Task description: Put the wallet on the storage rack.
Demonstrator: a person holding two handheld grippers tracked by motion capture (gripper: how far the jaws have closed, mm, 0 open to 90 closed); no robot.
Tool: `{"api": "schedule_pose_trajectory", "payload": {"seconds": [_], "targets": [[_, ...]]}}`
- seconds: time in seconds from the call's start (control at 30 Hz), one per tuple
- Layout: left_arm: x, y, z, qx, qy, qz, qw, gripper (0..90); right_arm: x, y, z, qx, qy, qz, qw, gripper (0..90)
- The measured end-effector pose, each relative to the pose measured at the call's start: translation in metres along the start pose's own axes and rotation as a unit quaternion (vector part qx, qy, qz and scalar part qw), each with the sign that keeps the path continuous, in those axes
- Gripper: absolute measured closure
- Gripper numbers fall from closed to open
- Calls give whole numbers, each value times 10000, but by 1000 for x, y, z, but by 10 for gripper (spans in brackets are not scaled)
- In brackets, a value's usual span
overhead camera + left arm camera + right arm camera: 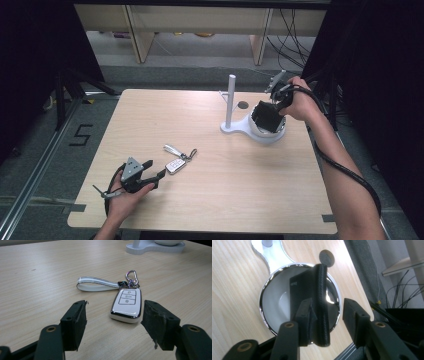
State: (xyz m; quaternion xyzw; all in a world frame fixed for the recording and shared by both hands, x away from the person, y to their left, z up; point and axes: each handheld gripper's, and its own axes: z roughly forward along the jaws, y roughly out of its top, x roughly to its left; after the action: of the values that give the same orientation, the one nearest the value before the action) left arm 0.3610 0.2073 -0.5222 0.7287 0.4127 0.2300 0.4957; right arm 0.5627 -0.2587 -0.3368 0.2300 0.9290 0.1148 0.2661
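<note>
Over white bowl (265,302) | black wallet (304,290) | print unreadable

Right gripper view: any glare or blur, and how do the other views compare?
Right gripper view: glare on the bowl chrome rim, near fingers soft. Left gripper view: key fob sharp, even light. High view: table well lit, surroundings dark.
</note>
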Motion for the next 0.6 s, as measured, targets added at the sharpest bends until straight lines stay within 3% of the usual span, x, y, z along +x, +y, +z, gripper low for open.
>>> {"api": "schedule_pose_trajectory", "payload": {"seconds": [0.23, 0.27, 0.3, 0.43, 0.5, 0.6], "targets": [[0, 0, 0, -3, 8, 1, 10000, 354, 4, -19, -17, -143, -122, 617, 9979, 541], [0, 0, 0, 7, 11, 8, 10000, 354, 4, -19, -17, -143, -122, 617, 9979, 541], [0, 0, 0, 31, 39, 13, 10000, 354, 10, -25, -21, -224, -96, 826, 9963, 539], [-1, 0, 0, 48, 60, 10, 10000, 354, 20, -36, -25, -269, 22, 993, 9947, 552], [0, 1, 0, 90, 84, 36, 9999, 355, 30, -46, -25, -362, 123, 1288, 9909, 575], [0, 0, 1, 82, 55, 41, 9999, 356, 36, -52, -25, -388, 221, 1400, 9891, 580]]}}
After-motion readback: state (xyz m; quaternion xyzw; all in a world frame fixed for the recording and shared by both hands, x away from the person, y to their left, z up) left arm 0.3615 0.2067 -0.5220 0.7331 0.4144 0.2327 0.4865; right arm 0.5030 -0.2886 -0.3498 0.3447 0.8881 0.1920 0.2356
